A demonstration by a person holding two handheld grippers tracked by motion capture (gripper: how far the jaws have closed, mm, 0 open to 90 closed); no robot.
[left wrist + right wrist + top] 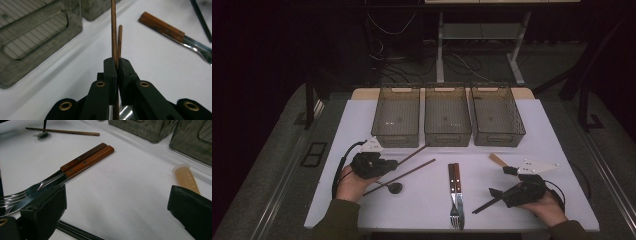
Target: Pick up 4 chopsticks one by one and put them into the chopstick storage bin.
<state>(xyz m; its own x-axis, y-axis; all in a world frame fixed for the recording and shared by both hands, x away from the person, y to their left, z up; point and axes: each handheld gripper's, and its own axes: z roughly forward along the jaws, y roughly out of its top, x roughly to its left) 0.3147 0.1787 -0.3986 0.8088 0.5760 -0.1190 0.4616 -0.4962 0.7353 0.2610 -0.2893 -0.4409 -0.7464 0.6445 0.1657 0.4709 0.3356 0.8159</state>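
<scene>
My left gripper (393, 163) (117, 61) is shut on a thin wooden stick (414, 153) (113, 30) that points toward the bins. A second wooden stick (412, 172) (120, 41) lies on the white table (422, 210) just beyond it, with a small shiny spoon bowl (394, 187) close by. Whether the bowl belongs to either stick I cannot tell. My right gripper (502, 181) (117, 195) stands open at the front right with nothing between its jaws. A wooden-handled fork and knife (455, 192) (85, 161) lie side by side to its left.
Three smoky clear bins (397, 122) (447, 120) (497, 120) stand in a row at the back of the table. A tan capped tube (498, 160) (186, 178) lies behind the right gripper. A thin black rod (484, 205) (75, 232) lies under it.
</scene>
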